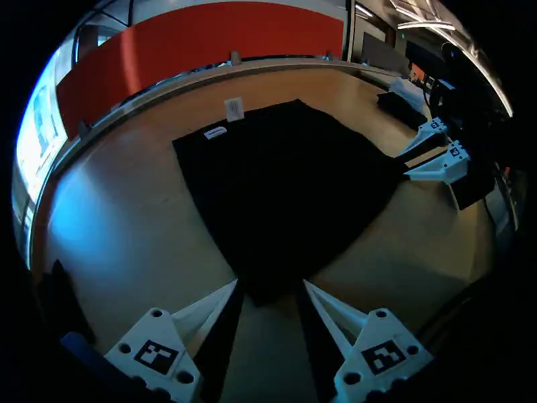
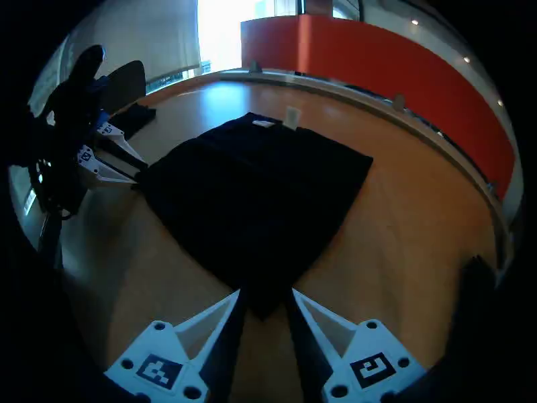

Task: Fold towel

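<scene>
1. Towel (image 1: 288, 181), black and roughly square, is seen spread flat on a wooden table (image 1: 121, 228). One corner points toward each camera. A small white tag (image 1: 215, 132) is seen near a far corner.
2. Left gripper (image 1: 268, 285) is shown low in the left gripper view. Its two white fingers are held apart, and the nearest corner of the towel lies in the gap between them. No pressing on the cloth can be made out.
3. Right gripper (image 2: 265, 292) is shown the same way in the right gripper view. Its fingers are parted around a different corner, which is not visibly pinched.
4. Each gripper is also seen farther off in the other's view, at a side corner of the towel. Two neighbouring corners along one edge are therefore judged to be lined up for a grasp, with the fold not yet begun.
5. The cloth is judged to be soft, limp and light. It can be expected to sag and drape between the two holds rather than keep its shape. Nothing about it is fragile, but it may slide on the smooth table top.
6. A hold is best taken at these two corners, with the fingers closed well past the hem so the fabric is not lost when lifted. Both corners would need to be raised evenly and carried toward the opposite edge, near the tag.
7. A red panel (image 1: 201, 47) is seen standing behind the table's far edge.
</scene>
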A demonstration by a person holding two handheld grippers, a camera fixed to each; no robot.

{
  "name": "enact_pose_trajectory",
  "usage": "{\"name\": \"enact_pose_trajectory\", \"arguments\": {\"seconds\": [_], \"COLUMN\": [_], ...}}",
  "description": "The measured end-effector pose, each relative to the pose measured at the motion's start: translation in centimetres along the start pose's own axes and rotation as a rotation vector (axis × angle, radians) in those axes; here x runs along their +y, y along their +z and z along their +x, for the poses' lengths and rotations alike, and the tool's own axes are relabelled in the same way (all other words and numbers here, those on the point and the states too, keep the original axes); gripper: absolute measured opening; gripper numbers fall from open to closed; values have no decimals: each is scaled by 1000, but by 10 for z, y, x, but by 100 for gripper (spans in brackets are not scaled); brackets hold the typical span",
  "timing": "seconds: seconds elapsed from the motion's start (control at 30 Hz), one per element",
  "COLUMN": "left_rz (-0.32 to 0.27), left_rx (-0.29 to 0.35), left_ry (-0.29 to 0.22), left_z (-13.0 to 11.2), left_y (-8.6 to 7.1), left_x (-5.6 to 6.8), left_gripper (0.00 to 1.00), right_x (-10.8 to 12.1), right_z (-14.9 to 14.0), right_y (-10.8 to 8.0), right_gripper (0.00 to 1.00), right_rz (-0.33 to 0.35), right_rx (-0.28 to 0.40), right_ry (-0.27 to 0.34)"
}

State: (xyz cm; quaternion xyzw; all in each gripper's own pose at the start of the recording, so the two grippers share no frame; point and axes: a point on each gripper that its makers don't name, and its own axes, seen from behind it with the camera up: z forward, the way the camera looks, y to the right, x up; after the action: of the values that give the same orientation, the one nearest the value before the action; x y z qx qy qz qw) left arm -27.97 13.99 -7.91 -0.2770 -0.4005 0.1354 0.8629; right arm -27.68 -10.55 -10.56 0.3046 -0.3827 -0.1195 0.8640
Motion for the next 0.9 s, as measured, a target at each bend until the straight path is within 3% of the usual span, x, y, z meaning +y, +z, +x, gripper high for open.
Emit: {"name": "enact_pose_trajectory", "arguments": {"seconds": [0.1,0.37,0.67,0.9], "left_rz": [7,33,18,17], "left_rx": [-4,-15,-20,-3], "left_ry": [-9,-35,-68,-88], "left_z": [1,1,3,15], "left_y": [0,0,-2,-15], "left_x": [-1,-7,-4,-1], "left_gripper": [38,16,11,11], "right_x": [-2,-12,-13,-10], "right_z": [0,3,10,23], "right_y": [1,3,-2,-14], "right_gripper": [24,18,17,17], "right_rz": [2,26,16,5], "right_rx": [-2,-9,3,25], "right_ry": [1,19,38,45]}}
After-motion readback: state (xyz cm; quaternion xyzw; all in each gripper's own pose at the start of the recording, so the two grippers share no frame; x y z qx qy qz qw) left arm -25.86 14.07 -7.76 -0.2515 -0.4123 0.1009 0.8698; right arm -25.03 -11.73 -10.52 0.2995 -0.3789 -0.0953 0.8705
